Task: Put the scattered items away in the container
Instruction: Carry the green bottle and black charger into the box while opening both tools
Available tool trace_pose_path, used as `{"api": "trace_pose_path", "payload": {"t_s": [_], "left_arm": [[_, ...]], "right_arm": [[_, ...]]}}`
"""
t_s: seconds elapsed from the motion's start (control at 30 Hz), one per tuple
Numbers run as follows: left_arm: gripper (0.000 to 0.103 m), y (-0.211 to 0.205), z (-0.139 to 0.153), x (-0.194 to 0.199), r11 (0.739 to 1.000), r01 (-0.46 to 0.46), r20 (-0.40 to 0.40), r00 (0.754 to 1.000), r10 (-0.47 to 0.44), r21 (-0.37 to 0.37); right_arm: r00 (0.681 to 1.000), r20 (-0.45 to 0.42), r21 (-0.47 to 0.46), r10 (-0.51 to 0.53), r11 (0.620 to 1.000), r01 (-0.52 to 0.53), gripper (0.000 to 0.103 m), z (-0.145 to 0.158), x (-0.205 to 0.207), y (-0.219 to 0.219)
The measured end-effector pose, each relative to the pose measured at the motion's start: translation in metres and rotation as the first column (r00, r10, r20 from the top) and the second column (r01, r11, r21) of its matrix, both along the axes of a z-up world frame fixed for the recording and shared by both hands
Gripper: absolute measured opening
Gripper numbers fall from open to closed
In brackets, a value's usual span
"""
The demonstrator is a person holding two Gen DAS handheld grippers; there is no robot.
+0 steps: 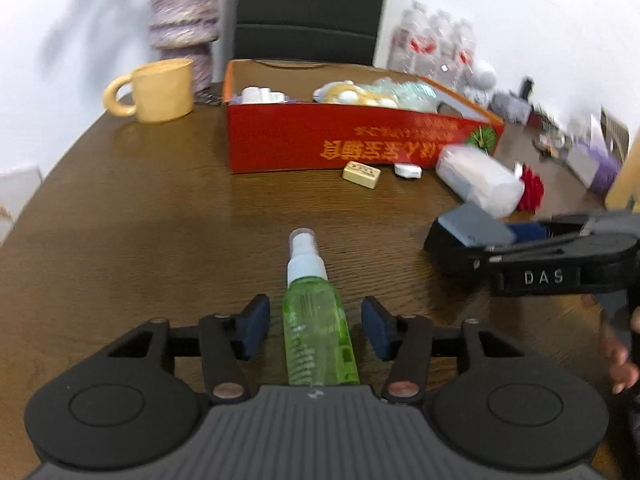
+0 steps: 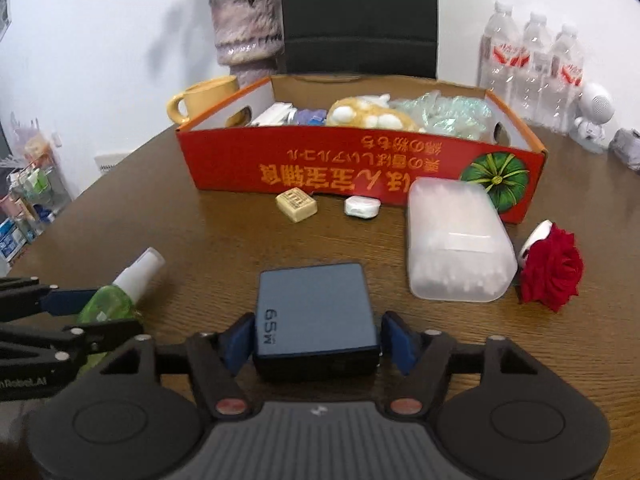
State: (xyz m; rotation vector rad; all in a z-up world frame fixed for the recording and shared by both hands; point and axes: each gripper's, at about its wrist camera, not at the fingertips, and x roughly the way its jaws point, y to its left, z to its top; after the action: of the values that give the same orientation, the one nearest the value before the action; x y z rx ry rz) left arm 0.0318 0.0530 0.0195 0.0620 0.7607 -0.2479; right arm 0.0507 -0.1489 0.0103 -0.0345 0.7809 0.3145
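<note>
A green spray bottle [image 1: 316,320] lies on the wooden table between the pads of my open left gripper [image 1: 316,330]; the pads stand apart from it on both sides. It also shows in the right wrist view [image 2: 116,300]. My right gripper [image 2: 316,340] has its pads against both sides of a dark blue charger block [image 2: 316,308] that rests on the table. The red cardboard box [image 2: 320,160] stands behind, holding a plush toy, wrapping and small white items. A cream tile [image 2: 297,205], a white case [image 2: 361,206], a clear cotton swab box [image 2: 456,244] and a red rose [image 2: 554,268] lie in front of it.
A yellow mug [image 1: 160,90] and a purple vase [image 2: 248,28] stand left of the box. A black chair [image 2: 360,16] is behind it. Water bottles [image 2: 532,60] and a white figure [image 2: 592,120] stand at the back right.
</note>
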Motion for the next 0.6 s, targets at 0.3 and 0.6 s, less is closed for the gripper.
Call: {"api": "trace_pose_path", "payload": {"t_s": [0.3, 0.6], "left_arm": [[0.032, 0.011, 0.044, 0.007, 0.991, -0.031, 0.05, 0.998, 0.038, -0.13], [0.031, 0.002, 0.121, 0.089, 0.987, 0.071, 0.189, 0.981, -0.042, -0.147]], "right_arm": [[0.998, 0.059, 0.135, 0.016, 0.991, -0.024, 0.058, 0.03, -0.01, -0.019], [0.985, 0.172, 0.178, -0.008, 0.984, -0.023, 0.058, 0.089, 0.036, -0.032]]}}
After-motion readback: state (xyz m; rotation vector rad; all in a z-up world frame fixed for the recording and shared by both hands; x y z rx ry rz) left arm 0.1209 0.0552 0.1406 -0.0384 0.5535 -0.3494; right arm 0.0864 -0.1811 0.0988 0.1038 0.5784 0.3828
